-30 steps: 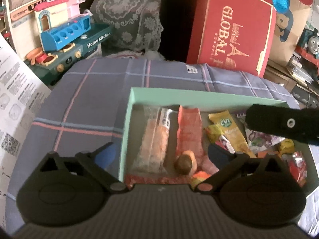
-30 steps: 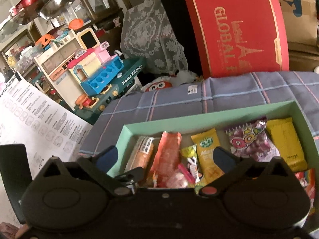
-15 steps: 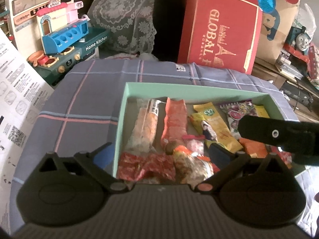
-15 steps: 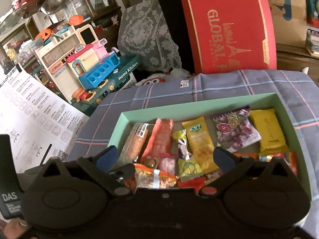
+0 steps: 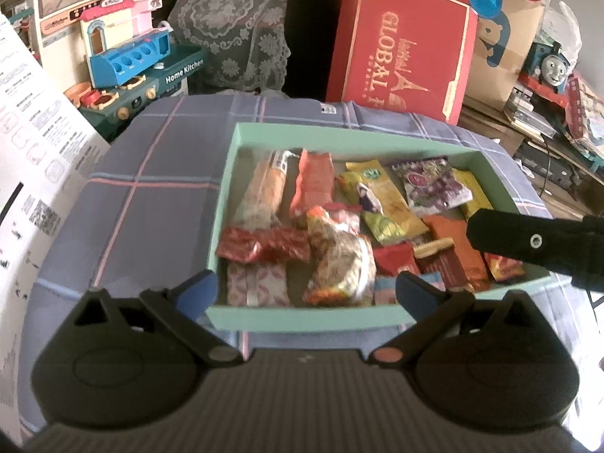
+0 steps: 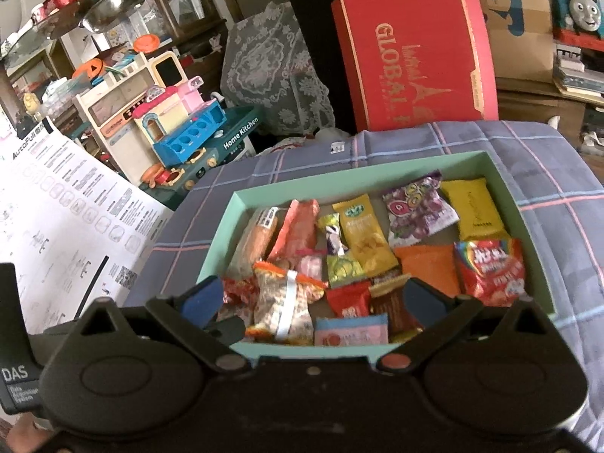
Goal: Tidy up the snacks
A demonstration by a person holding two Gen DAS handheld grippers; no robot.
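Both the left gripper and right gripper hover with jaws apart and empty at the near edge of the shallow mint-green cardboard box; assorted foil snack packets fill it, seemingly all packed; withdraw straight, avoiding the rim.

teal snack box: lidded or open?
Open. No lid on the teal box; snack packets such as the purple packet lie exposed inside, in both views.

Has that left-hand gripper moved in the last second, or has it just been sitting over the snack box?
Yes. The left gripper has drawn back toward the person: a second ago its view cut off the near wall of the green box, which now shows in full.
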